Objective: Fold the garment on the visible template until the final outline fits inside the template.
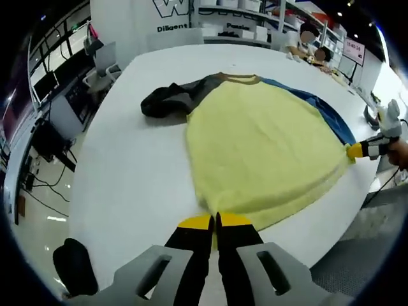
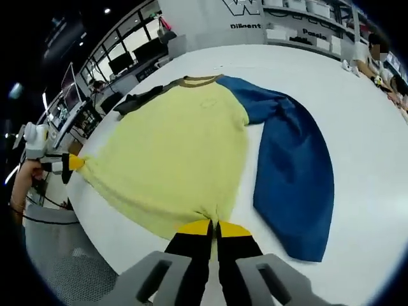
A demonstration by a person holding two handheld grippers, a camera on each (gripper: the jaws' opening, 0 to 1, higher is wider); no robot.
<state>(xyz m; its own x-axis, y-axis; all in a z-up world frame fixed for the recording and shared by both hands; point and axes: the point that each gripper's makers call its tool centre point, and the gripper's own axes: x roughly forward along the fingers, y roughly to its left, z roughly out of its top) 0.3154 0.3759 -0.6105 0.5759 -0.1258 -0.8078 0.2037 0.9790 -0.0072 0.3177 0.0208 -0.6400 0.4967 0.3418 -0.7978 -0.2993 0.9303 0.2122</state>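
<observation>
Item 1: shirt (image 1: 255, 146), yellow body, 1 dark grey sleeve (image 1: 169, 100), 1 blue sleeve (image 2: 290, 169), brownish collar (image 1: 239, 78). Lies spread flat on the white surface (image 1: 127, 178), collar away from both cameras, hem toward them. Grey sleeve is bunched beside the body; blue sleeve lies stretched out flat on the other side.

Item 2: left gripper (image 1: 215, 222), black jaws with yellow tips. Jaws pressed together, pinching 1 corner of the shirt's hem at the near edge of the surface. It also appears at the left of the right gripper view (image 2: 75, 162), held by a hand (image 2: 25, 178).

Item 3: right gripper (image 2: 215, 226), same build. Jaws closed on the opposite hem corner, beside the blue sleeve's end. Seen from the left gripper view (image 1: 357, 150), its tips clamp the yellow fabric.

Item 4: shelves (image 1: 236, 19) behind the surface.
</observation>
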